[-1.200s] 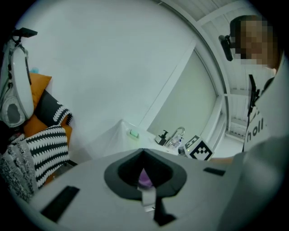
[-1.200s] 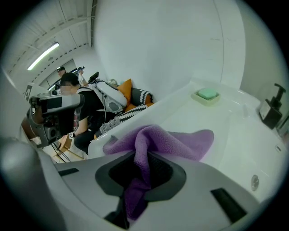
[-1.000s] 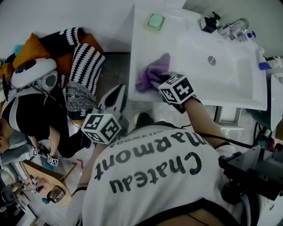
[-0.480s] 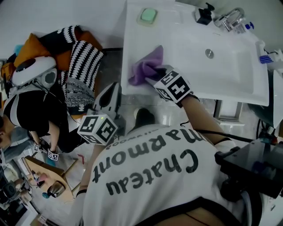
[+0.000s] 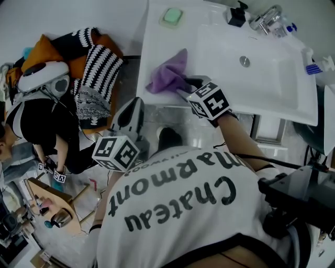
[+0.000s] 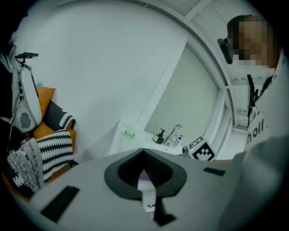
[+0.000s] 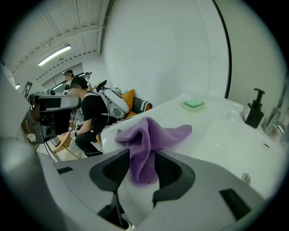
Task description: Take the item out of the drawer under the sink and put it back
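Note:
A crumpled purple cloth [image 5: 166,76] lies on the front left rim of the white sink [image 5: 261,89]. My right gripper [image 5: 184,84] reaches over that rim from below. In the right gripper view a fold of the cloth [image 7: 153,135] hangs between the jaws of the right gripper [image 7: 143,154], which have just been opening and stand apart around it. My left gripper [image 5: 131,112] hovers below the sink's left corner, away from the cloth. The left gripper [image 6: 143,153] is shut with nothing in it. The drawer under the sink is hidden.
On the sink stand a green soap [image 5: 171,15], a black pump bottle [image 5: 236,14] and a chrome tap [image 5: 264,20]. Striped cushions [image 5: 97,73] and a crouching person [image 5: 36,131] are on the floor at the left.
The right gripper's jaws have spread around the cloth, which now rests further onto the sink's rim. Both grippers have shifted a little towards the sink.

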The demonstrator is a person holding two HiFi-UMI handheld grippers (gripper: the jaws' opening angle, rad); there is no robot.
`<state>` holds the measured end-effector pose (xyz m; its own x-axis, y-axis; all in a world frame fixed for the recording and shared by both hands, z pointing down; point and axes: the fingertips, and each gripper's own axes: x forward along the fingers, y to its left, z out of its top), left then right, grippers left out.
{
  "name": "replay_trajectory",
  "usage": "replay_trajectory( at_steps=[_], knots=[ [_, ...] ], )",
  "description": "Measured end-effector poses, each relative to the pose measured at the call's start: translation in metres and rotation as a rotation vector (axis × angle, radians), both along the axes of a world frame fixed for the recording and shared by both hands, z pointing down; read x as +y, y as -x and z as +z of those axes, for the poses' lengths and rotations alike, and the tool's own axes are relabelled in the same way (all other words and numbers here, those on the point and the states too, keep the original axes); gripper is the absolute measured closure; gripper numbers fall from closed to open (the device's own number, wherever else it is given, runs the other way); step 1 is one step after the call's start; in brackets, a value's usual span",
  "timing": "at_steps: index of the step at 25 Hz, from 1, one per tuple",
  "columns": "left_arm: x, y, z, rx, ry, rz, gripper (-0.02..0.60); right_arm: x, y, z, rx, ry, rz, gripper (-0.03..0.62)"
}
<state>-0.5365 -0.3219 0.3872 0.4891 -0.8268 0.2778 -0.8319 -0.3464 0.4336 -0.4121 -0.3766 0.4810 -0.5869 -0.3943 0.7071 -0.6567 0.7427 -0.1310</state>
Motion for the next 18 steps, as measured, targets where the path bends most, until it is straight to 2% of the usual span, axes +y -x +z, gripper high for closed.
replay_trajectory(
  at_steps=[3, 8, 14, 18],
  knots=[
    [0.006, -0.006, -0.007, -0.002, -0.010, 0.005, 0.572, 0.005, -0.007, -0.015, -0.031, -0.027, 0.031, 0.419],
    [0.010, -0.024, -0.018, -0.013, -0.050, 0.027, 0.572, 0.015, -0.016, -0.043, -0.151, -0.010, 0.071, 0.528],
    [0.022, -0.052, -0.029, -0.021, -0.080, 0.075, 0.572, 0.037, -0.032, -0.069, -0.227, -0.059, 0.079, 0.564],
    [0.038, -0.073, -0.034, -0.021, -0.097, 0.105, 0.572, 0.060, -0.047, -0.085, -0.331, -0.091, 0.096, 0.582]
  ],
)
